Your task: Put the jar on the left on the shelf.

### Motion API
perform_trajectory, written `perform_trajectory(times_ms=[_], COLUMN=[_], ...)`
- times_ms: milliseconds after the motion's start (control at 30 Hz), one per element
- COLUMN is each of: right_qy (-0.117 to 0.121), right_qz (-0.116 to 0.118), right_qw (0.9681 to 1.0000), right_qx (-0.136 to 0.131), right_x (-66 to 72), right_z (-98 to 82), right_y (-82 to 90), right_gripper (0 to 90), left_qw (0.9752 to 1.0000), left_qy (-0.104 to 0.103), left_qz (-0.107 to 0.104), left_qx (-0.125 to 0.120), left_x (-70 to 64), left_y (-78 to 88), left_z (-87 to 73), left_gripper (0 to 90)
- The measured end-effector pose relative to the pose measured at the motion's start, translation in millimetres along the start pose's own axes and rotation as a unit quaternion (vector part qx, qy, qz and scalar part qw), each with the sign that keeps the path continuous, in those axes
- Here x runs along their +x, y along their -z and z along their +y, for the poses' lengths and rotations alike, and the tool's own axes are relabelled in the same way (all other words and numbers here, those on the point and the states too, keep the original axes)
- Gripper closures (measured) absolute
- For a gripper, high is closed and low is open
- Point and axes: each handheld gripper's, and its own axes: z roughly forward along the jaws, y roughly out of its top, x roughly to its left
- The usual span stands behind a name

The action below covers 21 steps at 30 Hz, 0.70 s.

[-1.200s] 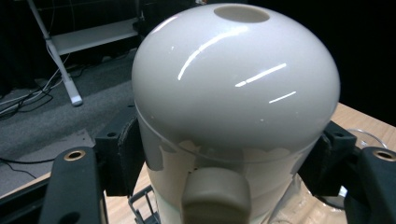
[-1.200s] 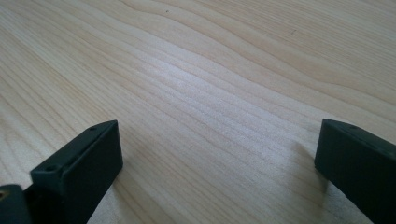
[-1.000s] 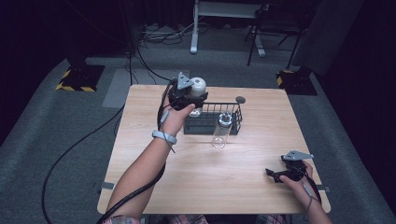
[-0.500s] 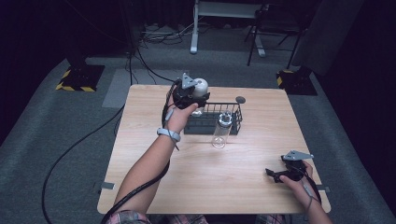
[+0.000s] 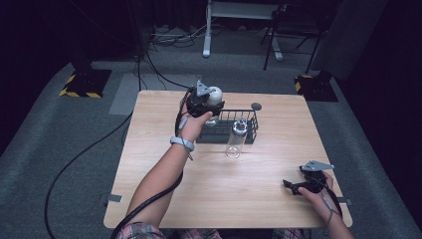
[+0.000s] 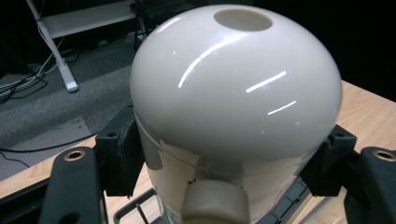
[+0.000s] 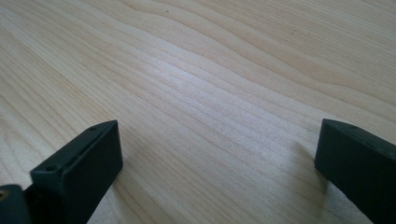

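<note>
Here, left tongs (image 5: 211,102) clamp white cup (image 6: 233,93), perhaps inverted.

Left gripper (image 5: 211,102) holds white mug (image 5: 215,94) over wire basket (image 5: 249,132).

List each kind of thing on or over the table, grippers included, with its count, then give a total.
Grippers: 2 (left gripper, right gripper)
White domed mug, gripped: 1
Black wire basket: 1
Clear bottle: 1
Small dark disc: 1
Total: 6

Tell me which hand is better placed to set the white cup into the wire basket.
Left: its gripper already clamps the white cup just above the wire basket. The right gripper rests far off, jaws open.
</note>
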Motion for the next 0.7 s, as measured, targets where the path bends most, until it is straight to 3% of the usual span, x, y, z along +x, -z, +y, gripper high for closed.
perform_trajectory(times_ms=[700], right_qy=[0.0], right_qz=[0.0], right_qw=[1.0], right_qx=[0.0], right_x=[0.0], right_z=[0.0], right_y=[0.0], right_gripper=[0.7], left_qw=[0.9996], left_qy=[0.006], left_qz=[0.006], left_qx=[0.028], left_x=[5.8], left_y=[-13.8], left_z=[-15.3], left_gripper=[27.4])
